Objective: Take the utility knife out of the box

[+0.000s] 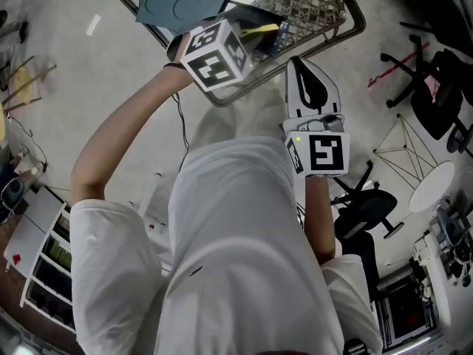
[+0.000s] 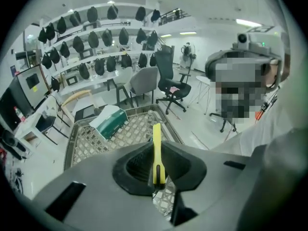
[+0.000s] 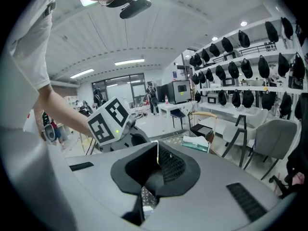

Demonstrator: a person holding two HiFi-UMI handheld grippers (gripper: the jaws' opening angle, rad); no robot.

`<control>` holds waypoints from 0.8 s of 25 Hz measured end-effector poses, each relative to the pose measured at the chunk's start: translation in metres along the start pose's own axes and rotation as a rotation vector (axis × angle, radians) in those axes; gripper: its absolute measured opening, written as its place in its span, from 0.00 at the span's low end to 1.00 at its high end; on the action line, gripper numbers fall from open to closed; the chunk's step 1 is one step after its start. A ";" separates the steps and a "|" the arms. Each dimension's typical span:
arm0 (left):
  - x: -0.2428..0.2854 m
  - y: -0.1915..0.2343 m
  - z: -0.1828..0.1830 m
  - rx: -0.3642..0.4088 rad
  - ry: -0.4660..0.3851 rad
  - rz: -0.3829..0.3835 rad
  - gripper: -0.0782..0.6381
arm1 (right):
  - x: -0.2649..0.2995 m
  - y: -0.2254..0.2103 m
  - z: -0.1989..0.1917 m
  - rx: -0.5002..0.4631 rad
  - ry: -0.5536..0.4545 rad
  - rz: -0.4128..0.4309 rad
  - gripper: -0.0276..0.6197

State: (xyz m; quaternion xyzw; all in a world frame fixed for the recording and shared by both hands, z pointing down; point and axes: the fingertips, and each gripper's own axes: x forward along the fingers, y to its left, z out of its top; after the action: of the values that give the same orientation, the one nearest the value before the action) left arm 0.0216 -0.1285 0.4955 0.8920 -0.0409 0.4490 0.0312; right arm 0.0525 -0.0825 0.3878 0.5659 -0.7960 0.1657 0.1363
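My left gripper [image 1: 250,43] is raised over the wire basket [image 1: 353,21], and its jaws are shut on a yellow utility knife [image 1: 263,29]. In the left gripper view the knife [image 2: 157,148] stands edge-on between the black pads of the left gripper [image 2: 158,170], high above the basket [image 2: 72,138]. A dark box [image 1: 255,13] lies in the basket under the knife. My right gripper [image 1: 298,69] hovers at the basket's near rim. In its own view the right gripper [image 3: 156,155] has its pads together; a thin pale edge shows at the seam, and I cannot tell what it is.
A teal box [image 1: 177,2] also lies in the basket, where the left gripper view shows that box [image 2: 109,120] too. Office chairs [image 1: 369,205] and a round white table [image 1: 432,187] stand to the right. Low shelves [image 1: 44,250] stand at the lower left.
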 end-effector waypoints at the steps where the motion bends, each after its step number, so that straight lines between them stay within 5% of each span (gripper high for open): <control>1: -0.010 -0.001 0.005 -0.012 -0.014 0.016 0.17 | -0.003 0.002 0.007 -0.007 -0.009 0.000 0.04; 12: -0.107 -0.023 0.044 -0.161 -0.189 0.159 0.17 | -0.035 0.014 0.063 -0.064 -0.072 -0.029 0.04; 20: -0.176 -0.041 0.035 -0.285 -0.295 0.308 0.17 | -0.060 0.022 0.085 -0.093 -0.111 -0.047 0.04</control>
State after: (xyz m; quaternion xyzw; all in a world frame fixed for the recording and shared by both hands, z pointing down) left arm -0.0504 -0.0826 0.3324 0.9177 -0.2434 0.3031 0.0816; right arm 0.0484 -0.0602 0.2843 0.5860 -0.7956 0.0937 0.1219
